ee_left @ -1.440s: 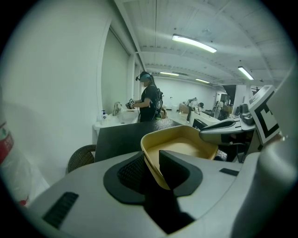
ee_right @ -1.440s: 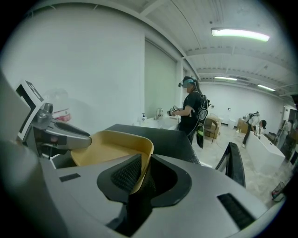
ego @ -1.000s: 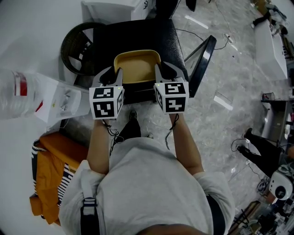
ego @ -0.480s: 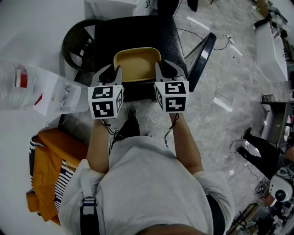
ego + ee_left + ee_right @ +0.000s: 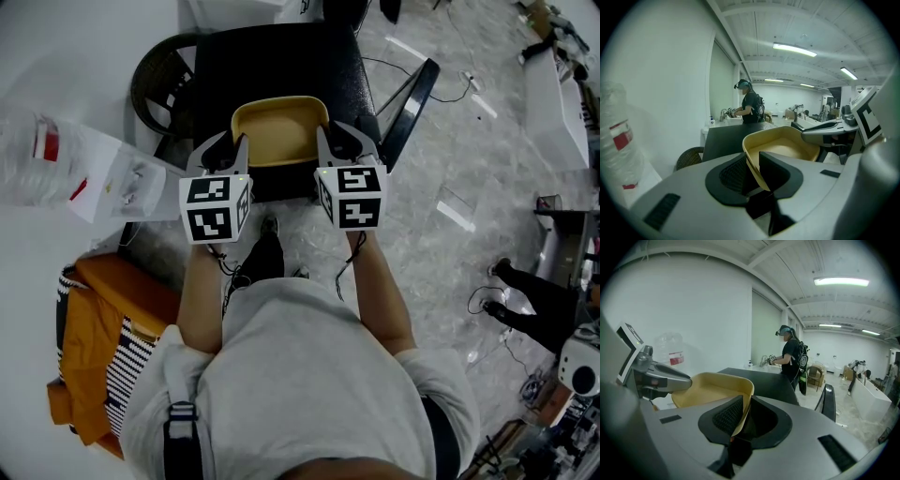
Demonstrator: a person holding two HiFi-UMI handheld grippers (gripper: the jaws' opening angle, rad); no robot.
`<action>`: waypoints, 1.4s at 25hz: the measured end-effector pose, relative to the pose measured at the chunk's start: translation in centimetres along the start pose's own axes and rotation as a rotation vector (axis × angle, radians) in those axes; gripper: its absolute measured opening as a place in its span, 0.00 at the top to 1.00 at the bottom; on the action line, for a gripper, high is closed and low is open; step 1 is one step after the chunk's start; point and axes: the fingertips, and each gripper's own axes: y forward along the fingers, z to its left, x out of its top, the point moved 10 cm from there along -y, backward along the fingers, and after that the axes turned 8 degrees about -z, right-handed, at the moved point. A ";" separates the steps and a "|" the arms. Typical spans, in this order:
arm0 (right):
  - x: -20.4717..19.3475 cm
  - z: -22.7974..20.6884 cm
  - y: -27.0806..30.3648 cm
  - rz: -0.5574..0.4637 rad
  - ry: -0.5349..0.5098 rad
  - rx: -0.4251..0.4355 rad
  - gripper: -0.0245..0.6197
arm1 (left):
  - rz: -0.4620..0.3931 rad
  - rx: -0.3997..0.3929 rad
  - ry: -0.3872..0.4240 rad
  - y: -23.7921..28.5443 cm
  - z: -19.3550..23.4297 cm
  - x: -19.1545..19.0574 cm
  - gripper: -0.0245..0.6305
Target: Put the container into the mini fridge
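A shallow yellow container hangs between my two grippers, above the front edge of the black mini fridge. My left gripper is shut on its left rim, and the rim runs between the pads in the left gripper view. My right gripper is shut on the right rim, which the right gripper view also shows clamped. The container looks empty. The fridge's door stands open to the right.
A dark round wicker basket stands left of the fridge. A large clear water bottle and a white box lie at the left, an orange bag at lower left. Another person stands at a far counter.
Both grippers keep the same hold on the container. It has edged slightly forward toward the fridge, and the head view has drifted a little.
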 end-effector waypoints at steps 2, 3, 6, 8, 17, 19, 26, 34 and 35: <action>-0.1 0.3 -0.4 -0.006 0.000 0.004 0.84 | -0.001 0.004 0.001 -0.5 -0.2 -0.3 0.82; -0.1 0.4 -0.6 -0.008 0.000 0.005 0.84 | -0.002 0.006 0.001 -0.7 -0.3 -0.4 0.82; -0.4 0.4 -1.3 -0.009 -0.008 0.006 0.84 | -0.005 0.012 0.001 -1.4 -0.8 -0.5 0.82; -0.4 0.5 -1.8 -0.011 -0.011 0.008 0.84 | -0.005 0.014 -0.001 -1.7 -1.1 -0.6 0.82; -1.0 0.6 -3.4 -0.020 -0.017 0.010 0.84 | -0.012 0.014 -0.007 -2.9 -2.2 -1.2 0.82; -1.0 0.5 -3.8 -0.022 -0.019 0.009 0.84 | -0.017 0.011 -0.013 -3.1 -2.4 -1.3 0.83; -1.6 0.2 -4.7 -0.021 -0.018 0.015 0.84 | -0.022 0.010 -0.018 -3.6 -3.3 -1.7 0.83; -2.4 0.7 -6.3 -0.026 -0.017 0.024 0.84 | -0.026 0.022 -0.028 -5.1 -4.2 -2.6 0.83; -2.5 0.8 -6.4 -0.026 -0.016 0.026 0.84 | -0.025 0.023 -0.028 -5.3 -4.3 -2.7 0.83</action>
